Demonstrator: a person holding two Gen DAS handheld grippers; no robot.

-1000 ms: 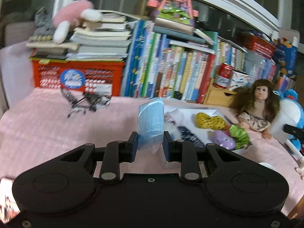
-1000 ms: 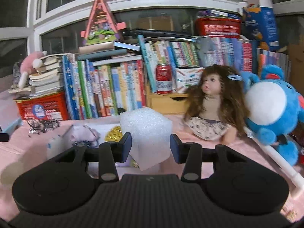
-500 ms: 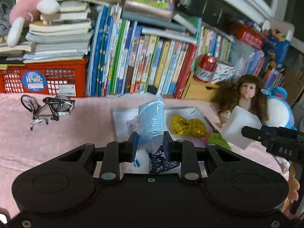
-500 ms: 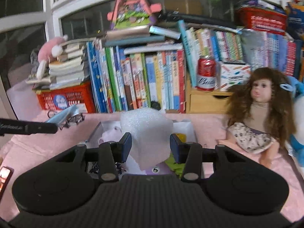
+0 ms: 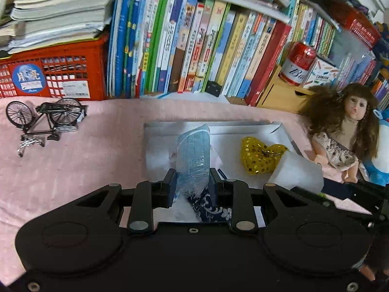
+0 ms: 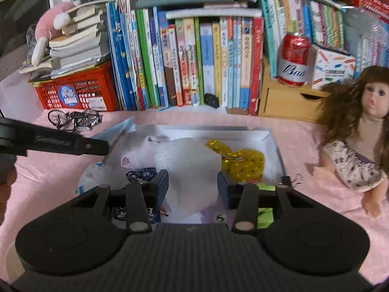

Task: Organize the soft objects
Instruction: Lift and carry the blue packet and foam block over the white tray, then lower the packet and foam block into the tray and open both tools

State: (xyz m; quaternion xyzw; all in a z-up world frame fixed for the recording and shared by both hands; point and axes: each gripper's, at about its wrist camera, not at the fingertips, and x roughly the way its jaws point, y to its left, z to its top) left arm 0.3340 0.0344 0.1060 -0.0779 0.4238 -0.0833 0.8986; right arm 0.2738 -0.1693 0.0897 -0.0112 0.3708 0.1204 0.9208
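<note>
Here the left tongs point(image 5: 192, 185) are clenched on a blue face mask in clear wrap point(image 5: 193, 157), which stands upright between the jaws above the near left part of the white tray point(image 5: 218, 124). The right tongs point(image 6: 193, 186) grip a white foam block point(image 6: 188, 168) — both pads press its sides — and hold it over the middle of the same tray.

The tray lies on the desk's pink cloth point(image 5: 97, 146), in front of a long row of upright books point(image 5: 194, 36). Inside it, seen from the right wrist view, rest a yellow sequined heart point(image 6: 239, 163) toward the right wall, a pale pink soft toy point(image 6: 138, 154) at the centre-left, a dark blue patterned cloth point(image 6: 142, 174) just in front of that toy, and a green item point(image 6: 265, 213) at the near right, mostly hidden behind the tongs. A black binder clip point(image 6: 290, 180) sits at the tray's right edge.

Outside the tray, a small black model bicycle point(image 5: 43, 119) stands on the cloth to the left, near a red crate point(image 5: 56, 73) stacked with books. To the right a doll with long brown hair point(image 5: 345, 129) sits on the cloth — beside a blue plush point(image 5: 379, 150) — and a red can point(image 5: 297, 63) stands on a wooden drawer box point(image 5: 279, 95) behind.
</note>
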